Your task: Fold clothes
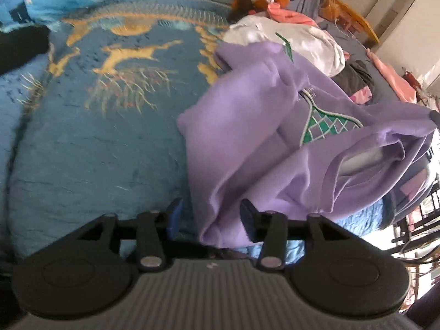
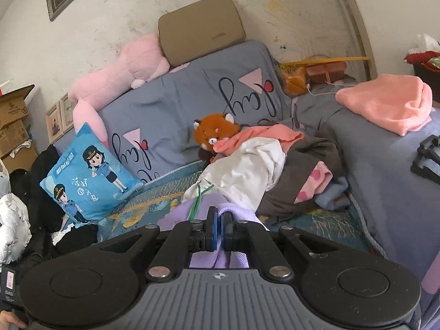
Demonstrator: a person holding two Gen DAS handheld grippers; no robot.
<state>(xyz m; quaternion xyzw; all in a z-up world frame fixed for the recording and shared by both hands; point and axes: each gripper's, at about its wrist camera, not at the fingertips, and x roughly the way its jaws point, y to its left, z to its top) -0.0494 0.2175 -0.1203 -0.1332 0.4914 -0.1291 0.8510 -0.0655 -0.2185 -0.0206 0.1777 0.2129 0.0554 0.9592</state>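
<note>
A lilac sweatshirt [image 1: 247,137] with a green and white diamond print lies crumpled on the blue bedspread [image 1: 96,143], and its right part is lifted. My left gripper [image 1: 211,214] is open at the garment's near corner. Lilac cloth hangs between its spread fingers, but they are not closed on it. In the right wrist view my right gripper [image 2: 219,220] is shut on a ribbed lilac edge of the sweatshirt [image 2: 178,214], held above the bed. The rest of the garment is hidden below the gripper body.
A heap of white, grey and pink clothes [image 2: 264,170] lies behind the sweatshirt, beside a red panda plush [image 2: 214,132]. A blue cartoon pillow [image 2: 88,173] leans at the left, with dark clothes below it. A folded pink towel [image 2: 385,101] and a black stand [image 2: 429,156] sit at the right.
</note>
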